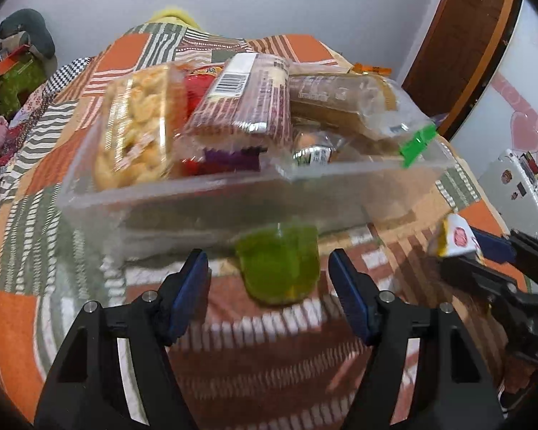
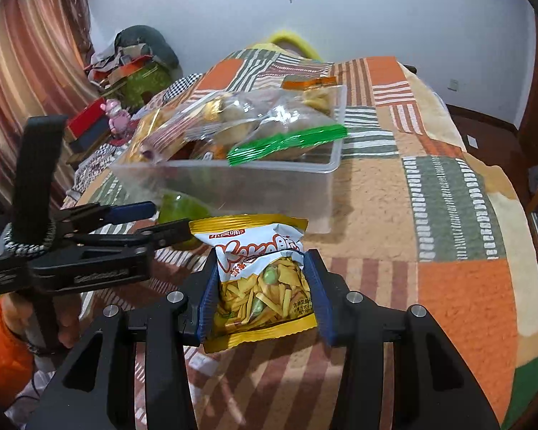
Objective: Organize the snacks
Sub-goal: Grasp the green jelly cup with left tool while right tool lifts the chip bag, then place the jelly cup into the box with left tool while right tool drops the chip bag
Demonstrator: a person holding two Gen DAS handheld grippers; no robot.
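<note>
A clear plastic bin [image 1: 211, 197] [image 2: 269, 182] stands on the patchwork bedspread, piled with snack packs. A green jelly cup [image 1: 279, 265] [image 2: 183, 208] lies on the bedspread just in front of the bin. My left gripper [image 1: 269, 286] [image 2: 150, 222] is open, its jaws on either side of the cup and apart from it. My right gripper [image 2: 262, 286] is shut on a yellow and white chip packet [image 2: 258, 276] and holds it above the bedspread near the bin. In the left wrist view the packet [image 1: 455, 240] shows at the right edge.
The bedspread [image 2: 430, 215] stretches right of the bin. A white case with stickers [image 1: 520, 186] lies at the bed's right edge. Clutter and a pink toy [image 2: 118, 114] sit beside the bed at the left, by a striped curtain.
</note>
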